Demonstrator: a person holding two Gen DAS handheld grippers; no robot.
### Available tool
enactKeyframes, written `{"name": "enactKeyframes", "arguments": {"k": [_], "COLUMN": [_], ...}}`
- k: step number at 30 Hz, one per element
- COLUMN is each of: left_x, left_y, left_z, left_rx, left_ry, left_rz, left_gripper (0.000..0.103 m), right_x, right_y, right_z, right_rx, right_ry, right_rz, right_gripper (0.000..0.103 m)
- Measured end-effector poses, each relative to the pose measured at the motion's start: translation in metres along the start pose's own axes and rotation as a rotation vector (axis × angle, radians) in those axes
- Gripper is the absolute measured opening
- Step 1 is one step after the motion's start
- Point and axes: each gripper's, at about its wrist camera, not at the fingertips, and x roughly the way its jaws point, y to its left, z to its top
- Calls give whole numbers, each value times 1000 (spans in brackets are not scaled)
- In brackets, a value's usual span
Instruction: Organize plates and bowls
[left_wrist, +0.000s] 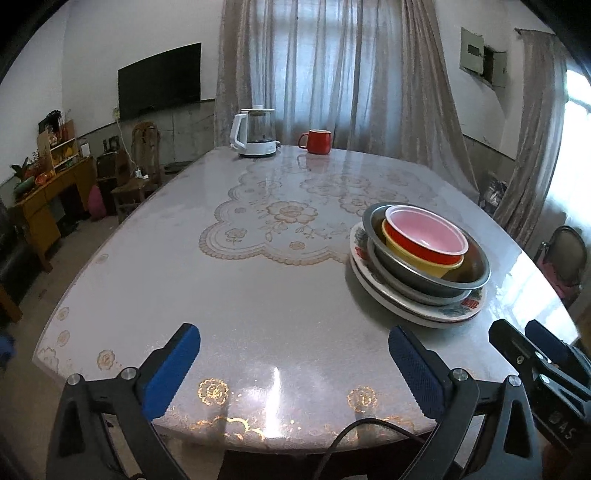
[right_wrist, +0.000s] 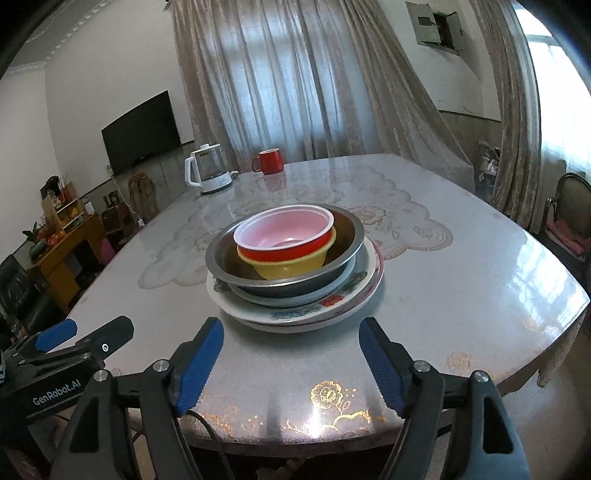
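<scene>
Blue pads on both grippers, both spread wide with nothing between them. My left gripper (left_wrist: 293, 363) hangs over the near table edge; its fingers (left_wrist: 171, 369) frame bare tabletop. The stack sits ahead and to the right of it, well apart, no contact. My right gripper (right_wrist: 291, 363) points straight at the stack, which lies just beyond its fingertips (right_wrist: 201, 363), centred between them but clear of both pads.

Stack, bottom to top: floral plate (right_wrist: 332, 306) on the table (right_wrist: 461, 280), with another plate rim showing under it, then a shallow metal dish (right_wrist: 280, 297), a steel bowl (right_wrist: 347, 229), a yellow bowl (right_wrist: 291, 267), and a red bowl (right_wrist: 288, 229) with a pink inside. Top two bowls sit tilted and off-centre, pushed toward the left in the right wrist view. Same stack in the left wrist view: plate (left_wrist: 458, 314), steel bowl (left_wrist: 476, 275), yellow bowl (left_wrist: 417, 260), red bowl (left_wrist: 424, 230).

Each gripper shows in the other's camera: right one at the right edge of the left view, left one at the left edge of the right view, side by side at the near edge.

Far end of the table: white kettle (right_wrist: 208, 171) and red mug (right_wrist: 269, 161), well apart from the stack. Table has a glossy clear cover over a lace cloth.
</scene>
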Motion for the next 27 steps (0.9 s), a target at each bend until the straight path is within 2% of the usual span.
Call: {"name": "enactKeyframes", "arguments": {"k": [13,27], "left_x": [5,0], "left_y": [-4,-14], "left_z": [0,-1], "left_rx": [39,89], "left_ry": [15,-13], "left_rz": [87,119], "left_gripper": [103,103], "right_x": [2,5], "right_y": [2,-1], "right_z": [-2,-3], "right_rx": [-3,8], "right_ry": [18,26], "right_rz": [8,3], "right_gripper": [77,77]}}
